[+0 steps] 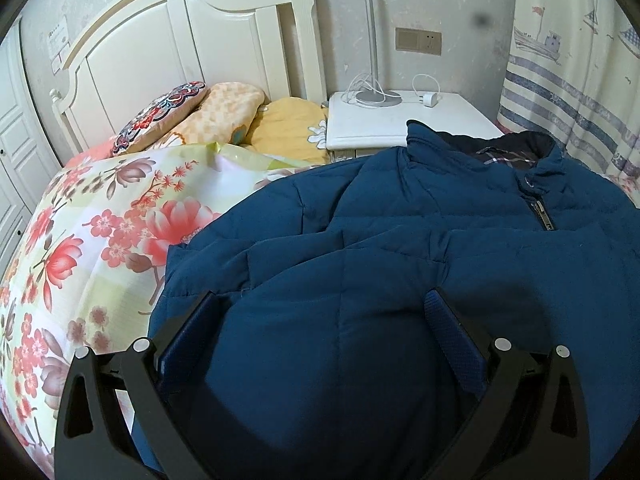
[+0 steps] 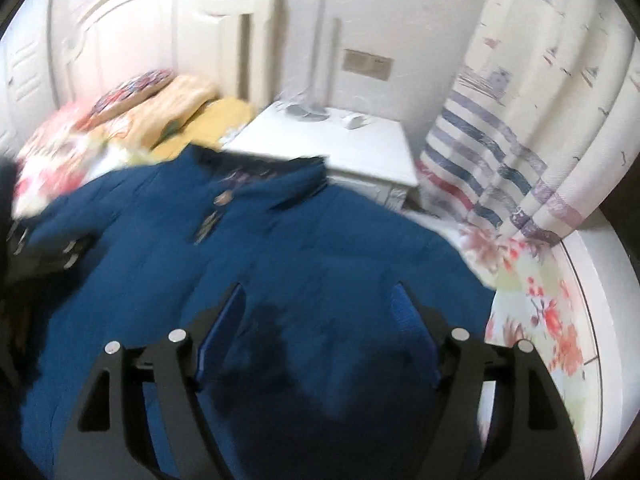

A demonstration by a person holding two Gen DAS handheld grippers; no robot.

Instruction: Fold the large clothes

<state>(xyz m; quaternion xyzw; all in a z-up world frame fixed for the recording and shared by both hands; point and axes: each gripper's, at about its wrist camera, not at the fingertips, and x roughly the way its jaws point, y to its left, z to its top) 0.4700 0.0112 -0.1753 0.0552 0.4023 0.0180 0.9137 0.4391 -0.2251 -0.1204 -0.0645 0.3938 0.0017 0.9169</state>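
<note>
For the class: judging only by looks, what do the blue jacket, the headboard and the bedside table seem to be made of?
Blue jacket: probably padded synthetic fabric, matte; stitched quilt lines puff between seams, with a metal-looking zip below the collar.
Headboard: looks like cream-painted wood, smooth; grooved panels and a turned post.
Bedside table: likely white painted wood or board; flat, faintly glossy top. The core material cannot be told.

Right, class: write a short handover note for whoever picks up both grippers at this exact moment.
Left gripper: open, over the jacket's lower part, gripping nothing.
Right gripper: open, nothing between its fingers, above the jacket.
Jacket: blue, padded, front up on the floral bedspread, collar toward the nightstand, zip closed at the neck.
Done: jacket laid out, one sleeve lying over the front.
Left: the rest of the folding.
</note>
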